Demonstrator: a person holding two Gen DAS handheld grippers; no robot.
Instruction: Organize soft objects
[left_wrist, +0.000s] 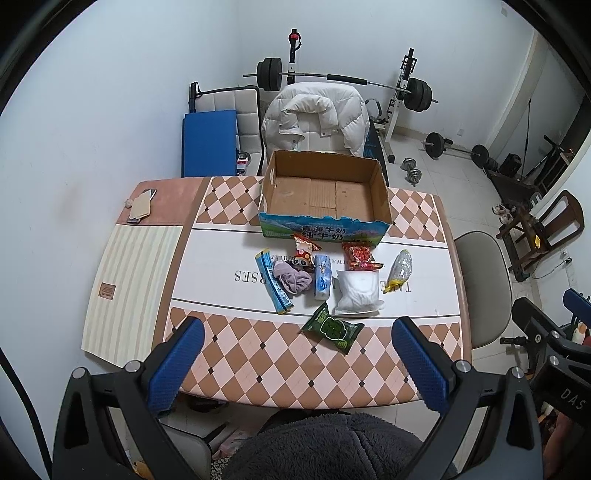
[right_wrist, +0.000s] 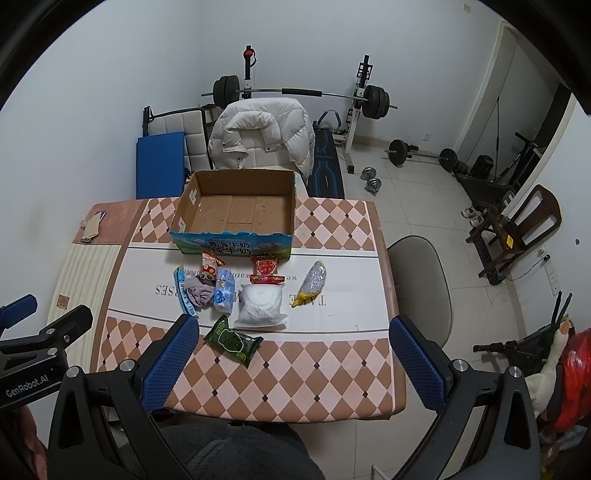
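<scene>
An open empty cardboard box (left_wrist: 325, 192) (right_wrist: 236, 210) stands at the table's far side. In front of it lie several soft items: a green packet (left_wrist: 331, 328) (right_wrist: 232, 341), a white bag (left_wrist: 357, 291) (right_wrist: 262, 304), a purple cloth (left_wrist: 291, 278) (right_wrist: 199, 291), a blue tissue pack (left_wrist: 322, 277) (right_wrist: 224, 290), a long blue packet (left_wrist: 273, 282), red snack packs (left_wrist: 360, 254) (right_wrist: 266, 271) and a silver-yellow bag (left_wrist: 399, 269) (right_wrist: 312, 282). My left gripper (left_wrist: 299, 363) and right gripper (right_wrist: 295, 360) are open and empty, held above the table's near edge.
A phone and paper (left_wrist: 140, 206) lie at the table's far left corner. A chair with a white jacket (left_wrist: 314, 118) stands behind the box, a grey chair (left_wrist: 484, 284) at the table's right. Weights and a bench fill the back of the room.
</scene>
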